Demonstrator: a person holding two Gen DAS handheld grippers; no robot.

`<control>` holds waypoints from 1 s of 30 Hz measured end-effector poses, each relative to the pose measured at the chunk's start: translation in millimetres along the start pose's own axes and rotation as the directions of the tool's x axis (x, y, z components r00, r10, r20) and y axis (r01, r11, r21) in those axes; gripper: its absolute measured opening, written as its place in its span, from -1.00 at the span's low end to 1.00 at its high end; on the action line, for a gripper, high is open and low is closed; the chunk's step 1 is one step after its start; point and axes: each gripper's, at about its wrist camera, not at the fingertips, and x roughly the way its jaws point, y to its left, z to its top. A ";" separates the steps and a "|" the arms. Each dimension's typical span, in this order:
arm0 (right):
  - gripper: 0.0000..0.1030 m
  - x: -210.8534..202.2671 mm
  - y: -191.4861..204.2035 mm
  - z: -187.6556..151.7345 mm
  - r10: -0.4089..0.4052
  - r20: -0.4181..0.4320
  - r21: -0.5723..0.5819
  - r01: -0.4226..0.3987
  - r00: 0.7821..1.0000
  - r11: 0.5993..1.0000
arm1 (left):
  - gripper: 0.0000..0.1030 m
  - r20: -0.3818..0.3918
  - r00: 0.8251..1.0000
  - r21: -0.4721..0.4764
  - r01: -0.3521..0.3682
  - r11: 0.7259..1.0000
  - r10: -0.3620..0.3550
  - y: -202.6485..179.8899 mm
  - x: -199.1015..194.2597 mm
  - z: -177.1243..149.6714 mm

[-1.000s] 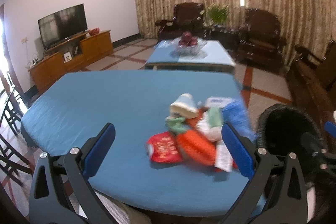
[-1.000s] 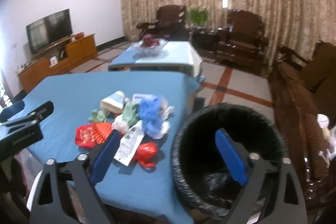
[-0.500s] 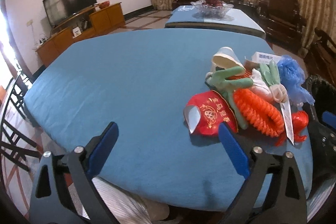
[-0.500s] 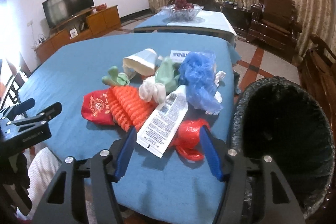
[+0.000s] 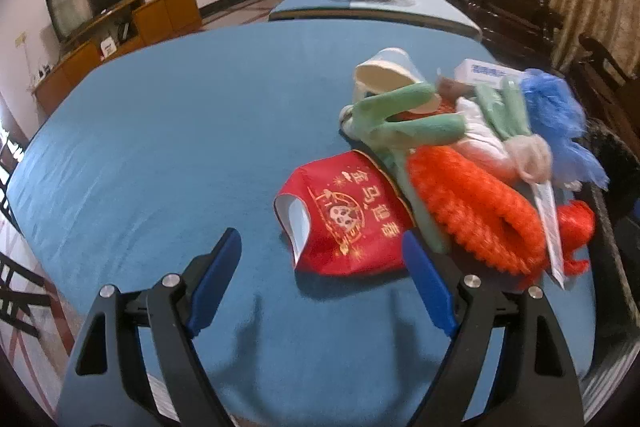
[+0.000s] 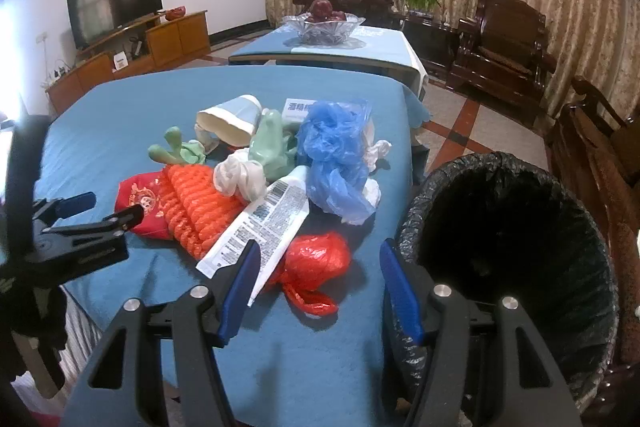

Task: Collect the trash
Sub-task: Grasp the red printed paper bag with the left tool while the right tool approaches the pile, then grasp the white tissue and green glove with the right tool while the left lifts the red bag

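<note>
Left wrist view: both tools poised over the trash pile, nothing gripped

Left wrist view looks down on a counter point(image 5: 160, 147) covered in blue cloth. The left tool point(image 5: 320, 255) hangs just above the cloth with its jaws wide apart; they have just been closing a little, and the near edge of a red packet point(image 5: 348, 219) with gold print lies between the blue pads point(image 5: 216, 267) without either pad touching it. The packet is the nearest piece of a heap of trash toward the right of the counter. Touching it on the right is an orange mesh sleeve point(image 5: 476, 211), with a green glove point(image 5: 404, 127) draped across both. Behind them a paper cup point(image 5: 386, 75) lies on its side, and a blue plastic bag point(image 5: 560, 119) sits at the far right of the heap.

From the right wrist, the right tool point(image 6: 316, 275) is partly open, holding nothing; its jaws have narrowed within the last second. A crumpled red plastic bag point(image 6: 316, 263) lies on the cloth between the tips, apart from both pads. The left-hand pad overlaps the end of a flattened white tube point(image 6: 264, 223) with printed text; whether they touch is unclear. A bin point(image 6: 520, 247) lined with a black bag stands just beside the counter's right edge, its mouth open. The left tool point(image 6: 112, 207) shows at the left edge, near the red packet point(image 6: 140, 203).
</note>
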 end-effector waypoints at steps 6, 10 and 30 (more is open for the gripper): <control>0.19 6.5 2.4 2.2 0.008 -0.001 -0.015 -0.008 1.000 1.000 | 0.13 -0.041 0.999 -0.040 0.007 0.999 -0.009 11.1 20.0 1.3; 0.19 10.4 7.0 7.7 0.032 0.011 -0.020 -0.031 0.999 0.999 | -0.39 -0.041 0.996 -0.048 0.077 0.996 -0.079 9.8 28.8 1.1; 0.08 62.8 46.8 51.7 0.128 0.018 -0.062 -0.126 0.992 0.990 | -0.57 0.117 0.993 -0.078 -0.002 0.997 0.011 36.6 -22.9 2.1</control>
